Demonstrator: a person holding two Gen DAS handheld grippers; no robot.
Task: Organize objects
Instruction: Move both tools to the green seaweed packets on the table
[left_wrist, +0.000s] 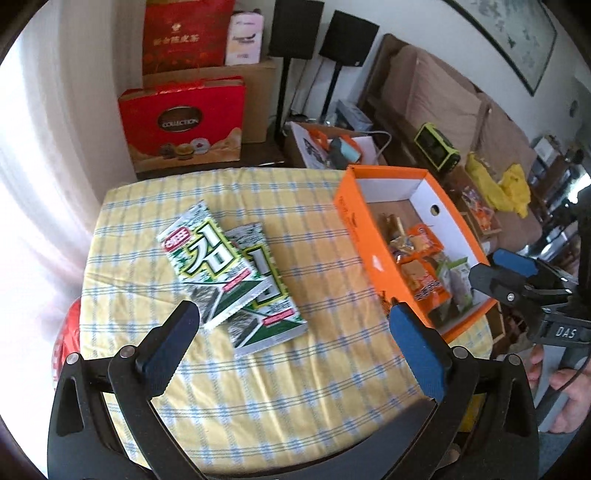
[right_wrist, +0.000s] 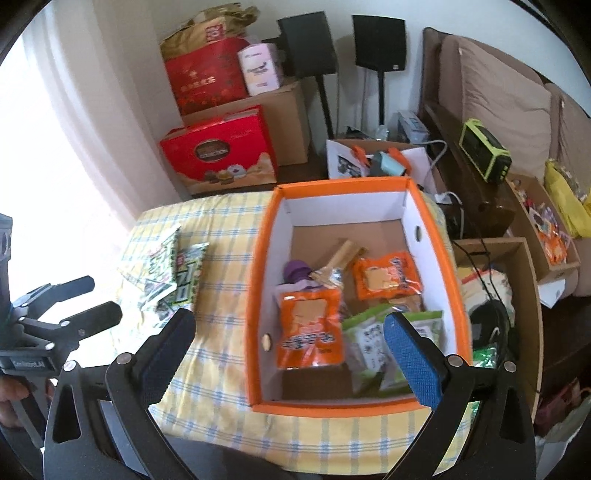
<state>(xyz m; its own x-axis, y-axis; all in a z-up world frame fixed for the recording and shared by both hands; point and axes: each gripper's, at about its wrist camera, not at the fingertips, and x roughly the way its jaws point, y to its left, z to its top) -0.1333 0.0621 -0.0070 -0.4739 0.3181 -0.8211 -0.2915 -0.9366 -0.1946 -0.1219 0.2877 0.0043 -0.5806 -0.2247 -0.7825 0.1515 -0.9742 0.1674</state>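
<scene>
Both hand-held grippers gape empty, left (left_wrist: 291, 317) and right (right_wrist: 288, 328); one seaweed packet (left_wrist: 266, 295) half-hidden under another (left_wrist: 207, 258).

Right gripper (right_wrist: 288, 345) agape over orange box (right_wrist: 255, 295), snack packets (right_wrist: 310, 328) inside

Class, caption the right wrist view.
Open right gripper above orange cardboard box of snack packets on checked tablecloth.

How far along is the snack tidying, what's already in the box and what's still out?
Done: several snack packets lie in the orange box. In hand: nothing; left gripper and right gripper are both open and empty. Left: two green seaweed packs remain on the checked tablecloth.
</scene>
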